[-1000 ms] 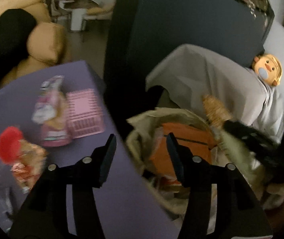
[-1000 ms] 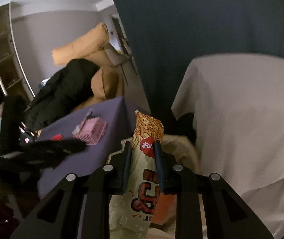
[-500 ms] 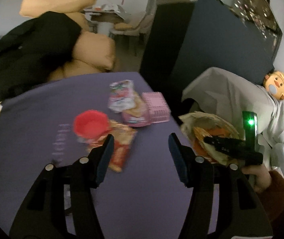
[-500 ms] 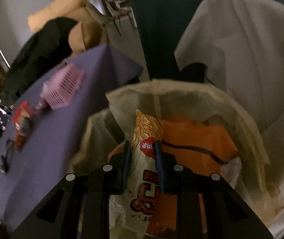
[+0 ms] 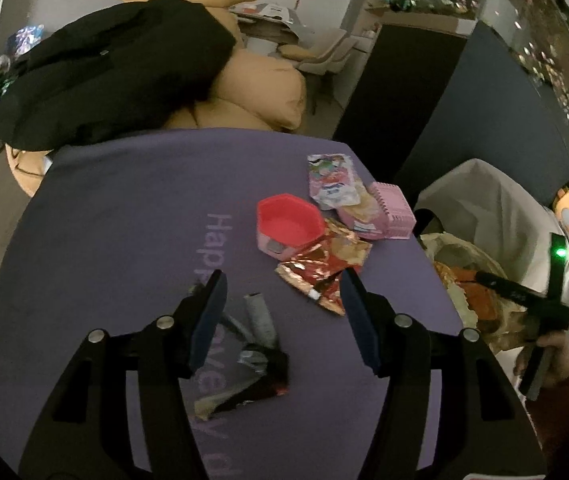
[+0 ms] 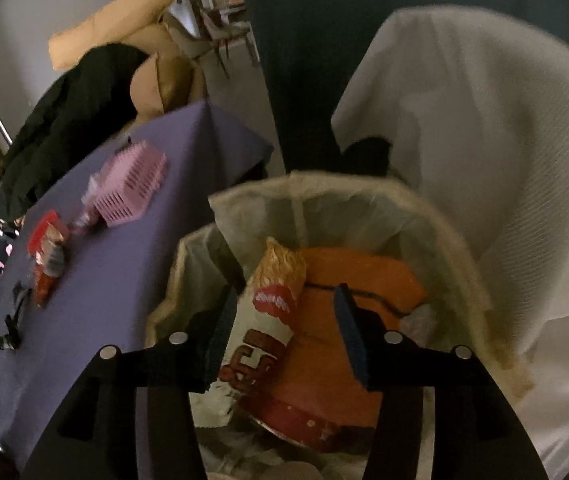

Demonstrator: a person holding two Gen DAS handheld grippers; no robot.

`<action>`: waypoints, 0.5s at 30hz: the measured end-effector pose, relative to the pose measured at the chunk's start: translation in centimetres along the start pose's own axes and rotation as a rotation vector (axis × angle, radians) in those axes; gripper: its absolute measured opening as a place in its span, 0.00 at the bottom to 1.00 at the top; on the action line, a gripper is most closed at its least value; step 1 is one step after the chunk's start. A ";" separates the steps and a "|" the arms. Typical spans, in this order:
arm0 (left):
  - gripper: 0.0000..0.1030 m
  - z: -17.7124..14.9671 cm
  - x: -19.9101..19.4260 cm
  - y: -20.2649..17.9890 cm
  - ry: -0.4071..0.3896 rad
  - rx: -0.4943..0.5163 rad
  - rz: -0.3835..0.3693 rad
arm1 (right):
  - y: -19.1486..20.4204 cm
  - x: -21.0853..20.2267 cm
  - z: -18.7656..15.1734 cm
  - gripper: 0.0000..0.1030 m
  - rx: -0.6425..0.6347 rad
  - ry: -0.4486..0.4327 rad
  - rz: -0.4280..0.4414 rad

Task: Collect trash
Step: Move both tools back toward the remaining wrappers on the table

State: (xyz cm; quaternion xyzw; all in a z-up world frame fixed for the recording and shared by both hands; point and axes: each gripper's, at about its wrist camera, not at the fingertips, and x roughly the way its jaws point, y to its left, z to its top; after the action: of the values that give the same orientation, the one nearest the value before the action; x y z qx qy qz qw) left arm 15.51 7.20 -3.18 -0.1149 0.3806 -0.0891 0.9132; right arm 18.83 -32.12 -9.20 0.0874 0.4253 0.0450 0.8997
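My right gripper [image 6: 286, 304] is open over the lined trash bin [image 6: 440, 216]. A noodle snack bag [image 6: 272, 312] lies loose between its fingers on an orange bag [image 6: 356, 280] inside the bin. My left gripper [image 5: 282, 300] is open and empty above the purple table [image 5: 124, 220]. Below it lie a dark crumpled wrapper [image 5: 252, 364], a red foil wrapper [image 5: 320, 268], a red-lidded tub [image 5: 288, 224] and a pink-and-white pouch [image 5: 332, 184]. In the left wrist view the right gripper [image 5: 524, 300] hangs over the bin [image 5: 472, 264].
A pink slatted basket [image 5: 392, 212] sits near the table's right edge; it also shows in the right wrist view [image 6: 132, 188]. A white-draped chair [image 6: 464, 120] stands behind the bin. Tan cushions [image 5: 252, 92] and a black coat [image 5: 104, 68] lie beyond the table.
My right gripper has opened and let go of the noodle snack bag, which now lies in the bin. My left gripper has swung left from the bin to over the table.
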 end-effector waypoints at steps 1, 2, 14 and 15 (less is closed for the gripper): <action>0.55 -0.1 -0.2 0.4 -0.004 -0.008 0.004 | 0.1 -0.7 0.1 0.47 0.003 -0.015 0.005; 0.55 -0.1 -0.2 0.7 -0.005 -0.014 0.006 | 0.3 -1.2 0.3 0.47 0.003 -0.029 0.012; 0.55 -1.8 -2.1 5.1 -0.020 -0.072 0.032 | 10.4 -5.4 0.2 0.55 -0.287 -0.092 0.130; 0.55 -2.0 -2.2 5.3 -0.020 -0.074 0.031 | 11.4 -5.3 0.3 0.55 -0.309 -0.093 0.133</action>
State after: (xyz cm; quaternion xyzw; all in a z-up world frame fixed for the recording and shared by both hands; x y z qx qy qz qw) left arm 12.98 12.59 -4.52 -0.1434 0.3764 -0.0599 0.9133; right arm 15.62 -21.79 -2.83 -0.0223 0.3645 0.1650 0.9162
